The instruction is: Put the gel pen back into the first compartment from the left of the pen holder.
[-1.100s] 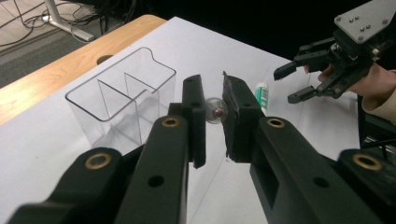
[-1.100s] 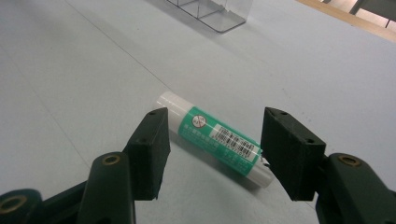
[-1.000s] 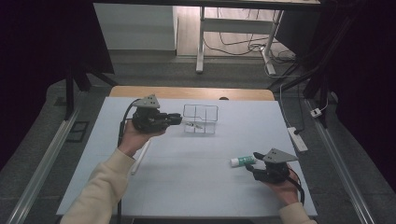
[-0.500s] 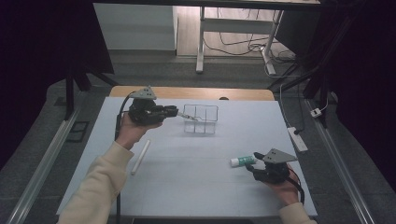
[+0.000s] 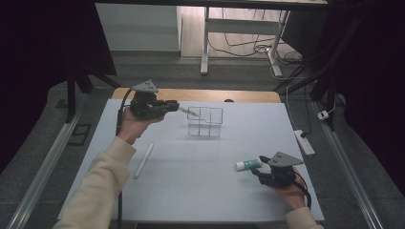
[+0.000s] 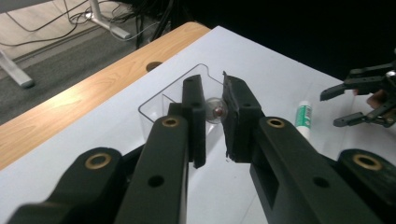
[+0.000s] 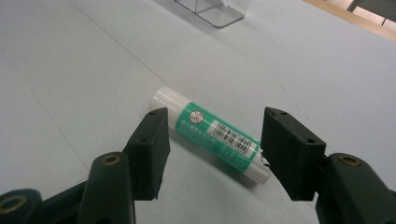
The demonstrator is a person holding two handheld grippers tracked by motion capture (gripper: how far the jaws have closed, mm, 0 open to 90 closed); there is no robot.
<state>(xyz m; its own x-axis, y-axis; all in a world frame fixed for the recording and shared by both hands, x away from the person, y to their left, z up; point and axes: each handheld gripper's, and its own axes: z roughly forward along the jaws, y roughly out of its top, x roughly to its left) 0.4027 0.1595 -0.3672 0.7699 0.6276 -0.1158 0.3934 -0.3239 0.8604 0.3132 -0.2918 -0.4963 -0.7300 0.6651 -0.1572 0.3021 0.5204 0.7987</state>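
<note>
My left gripper (image 5: 175, 106) is held above the table's back left, shut on a slim pen-like stick (image 5: 187, 111) whose tip points at a clear divided box (image 5: 206, 122). In the left gripper view the stick's clear round end (image 6: 215, 110) sits pinched between the jaws of the left gripper (image 6: 214, 100), with the box (image 6: 159, 100) just beyond. At the front right, my right gripper (image 5: 258, 167) rests low and open. A white and green glue stick (image 7: 212, 135) lies flat on the table between the pads of the right gripper (image 7: 215, 128), which stand apart from it.
A white stick (image 5: 143, 161) lies loose on the white table (image 5: 191, 191) at the left of middle. A wooden strip (image 5: 248, 96) runs along the table's far edge. The right gripper (image 6: 343, 105) and the glue stick (image 6: 304, 116) appear far off in the left gripper view.
My left hand has risen and moved toward the far side with the stick, uncovering the white stick on the table. The right gripper and glue stick have stayed put.
</note>
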